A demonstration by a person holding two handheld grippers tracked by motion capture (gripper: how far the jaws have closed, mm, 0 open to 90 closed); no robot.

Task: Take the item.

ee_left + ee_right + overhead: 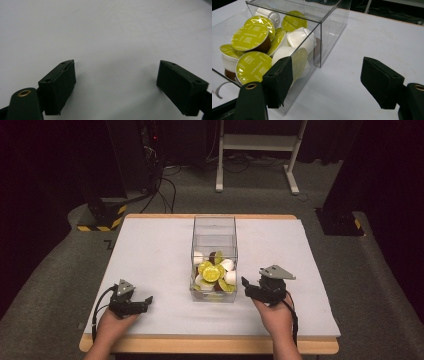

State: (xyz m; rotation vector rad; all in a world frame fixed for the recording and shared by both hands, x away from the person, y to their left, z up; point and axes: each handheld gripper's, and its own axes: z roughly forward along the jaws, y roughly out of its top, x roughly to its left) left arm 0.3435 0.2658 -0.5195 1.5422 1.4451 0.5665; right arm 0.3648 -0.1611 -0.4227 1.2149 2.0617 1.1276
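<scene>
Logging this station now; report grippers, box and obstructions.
Left gripper jaws open over bare white table. Right gripper jaws open, nothing between, beside clear plastic box of green-lidded coffee capsules. Nothing in the way.

The word "CAPPUCCINO" reads on the green foil lids of the coffee capsules in the clear plastic box, printed near each lid's edge; smaller print above it is too blurred to read.

The clear box stands mid-table with capsules heaped in its near end — left gripper well left, right gripper just right.
</scene>
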